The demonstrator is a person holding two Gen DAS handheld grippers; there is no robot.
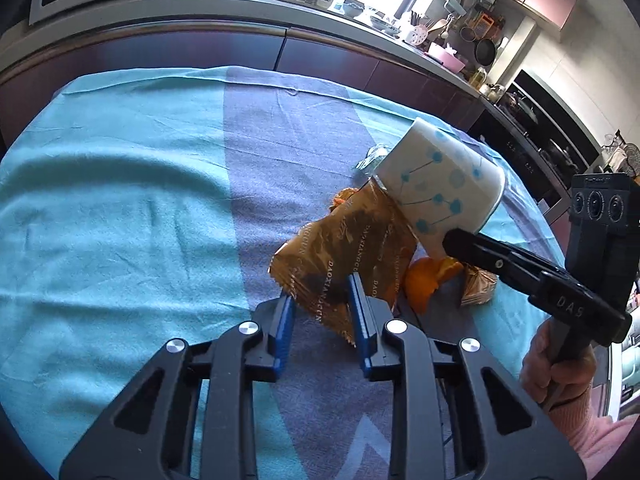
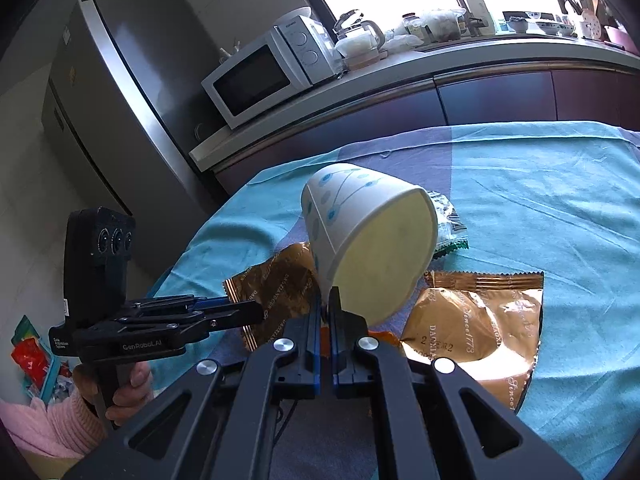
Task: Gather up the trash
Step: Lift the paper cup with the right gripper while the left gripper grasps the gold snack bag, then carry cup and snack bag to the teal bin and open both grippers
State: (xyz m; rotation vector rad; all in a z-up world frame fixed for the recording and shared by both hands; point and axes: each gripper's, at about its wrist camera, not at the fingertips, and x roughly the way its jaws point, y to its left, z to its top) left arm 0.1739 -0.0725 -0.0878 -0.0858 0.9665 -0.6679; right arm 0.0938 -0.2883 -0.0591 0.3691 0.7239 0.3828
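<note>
Figure. Two hand-held grippers are working over a table that is wearing a turquoise-and-grey cloth [image 1: 120, 184], with a paper cup [image 2: 360, 240] serving as the collecting vessel and as the landmark here.

Right gripper [image 2: 329, 300]: its jaws are clenching the cup's rim, one finger inside and one outside, and are tilting the cup so that its mouth is facing toward this camera and slightly downward. The cup is hanging clear above the cloth; its interior is showing no contents.

Left gripper [image 1: 320, 292]: its blue-padded jaws are straddling the near end of a gold snack wrapper [image 1: 344, 248], whose far end is reaching under the cup's base. The pads are standing apart on either side of the foil; whether they are pressing on it cannot be told.

Technique (judgement): the wrapper is needing a firm pinch near its crimped edge, then a feed into the cup's mouth while the right hand is turning the opening toward it; stiff foil is liable to spring back out.

Count, relative to the cup: one cup; two gold wrappers, the second [image 2: 472, 328] lying flat just right of the cup; one green-and-white wrapper [image 2: 450, 224] behind it; one visible piece of orange peel [image 1: 426, 280] below it.
</note>
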